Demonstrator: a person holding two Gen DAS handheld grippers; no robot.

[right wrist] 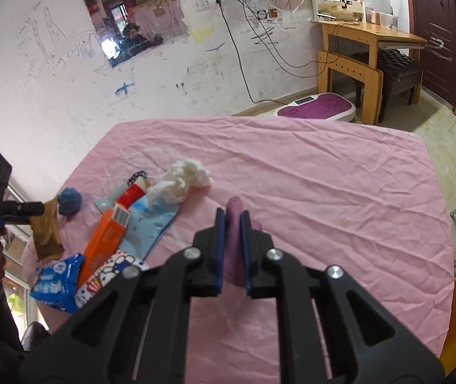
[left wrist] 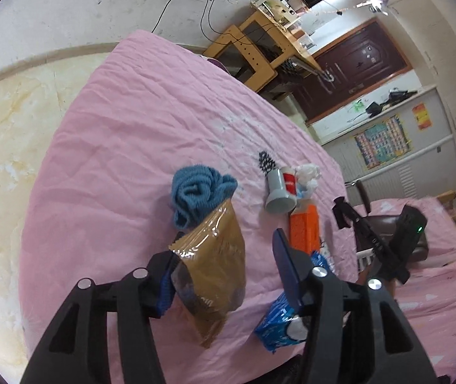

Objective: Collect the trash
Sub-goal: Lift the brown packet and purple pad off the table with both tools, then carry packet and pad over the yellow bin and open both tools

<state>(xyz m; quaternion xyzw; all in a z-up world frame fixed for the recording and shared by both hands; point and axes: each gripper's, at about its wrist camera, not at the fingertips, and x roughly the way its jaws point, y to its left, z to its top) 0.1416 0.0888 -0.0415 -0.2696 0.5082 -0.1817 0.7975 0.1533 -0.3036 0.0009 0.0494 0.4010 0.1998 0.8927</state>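
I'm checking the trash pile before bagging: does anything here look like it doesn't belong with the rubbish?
Yes: a balled blue cloth lies beside the brown wrapper, unlike the wrappers, orange box and crumpled tissue. The right gripper is pinching a purple cloth.

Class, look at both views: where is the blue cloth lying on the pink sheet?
In the left wrist view the blue cloth lies bunched just beyond the brown wrapper, left of the grey tube; in the right wrist view it sits far left.
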